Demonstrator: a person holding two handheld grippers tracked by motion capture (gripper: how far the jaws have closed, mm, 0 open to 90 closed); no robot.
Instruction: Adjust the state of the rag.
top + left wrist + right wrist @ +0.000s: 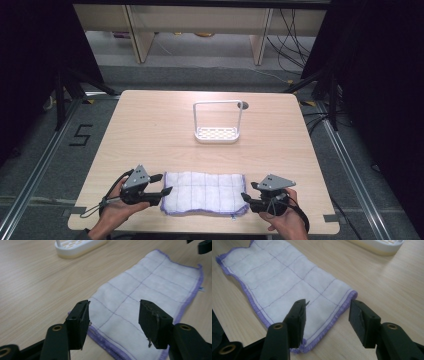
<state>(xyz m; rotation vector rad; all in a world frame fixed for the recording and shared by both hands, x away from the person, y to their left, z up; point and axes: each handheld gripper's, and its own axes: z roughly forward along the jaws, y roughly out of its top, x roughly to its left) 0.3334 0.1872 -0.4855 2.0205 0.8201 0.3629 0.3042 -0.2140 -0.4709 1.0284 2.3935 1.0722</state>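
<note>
Now a folded white cloth with thin purple grid lines and a purple stitched edge [205, 193] is lying flat on the light wooden table [150, 130], close to the near edge, approx. in the middle btw. the two hands. It is stretching left to right as a long rectangle.

Left gripper [163, 184], black w/ a grey three-cornered plate on top, is sitting in the person's left hand [116, 206] just beside the left short end of the cloth. In the left gripper view its jaws are standing wide apart, released, and nothing is being held btw. them [113, 321]; the cloth [145, 292] is lying under and beyond them, and its near left corner is reaching under the left jaw.

Right gripper [247, 195], same kind, is resting in the right hand [286, 220] just beside the right short end of the cloth. In the right gripper view its jaws are also standing apart, unclenched, over the near end of the cloth [287, 282], w/ nothing gripped btw. them [327, 322]. I cannot tell if the jaw tips are touching the fabric.

Farther back on the table, well apart from the cloth, a white plastic rack w/ a slotted base and a tall thin loop frame [217, 134] is standing upright. Its base is also showing at the top of the left gripper view [75, 247] and the right gripper view [382, 245].

Behind the table, grey floor w/ black cables [290, 35] is lying.
</note>
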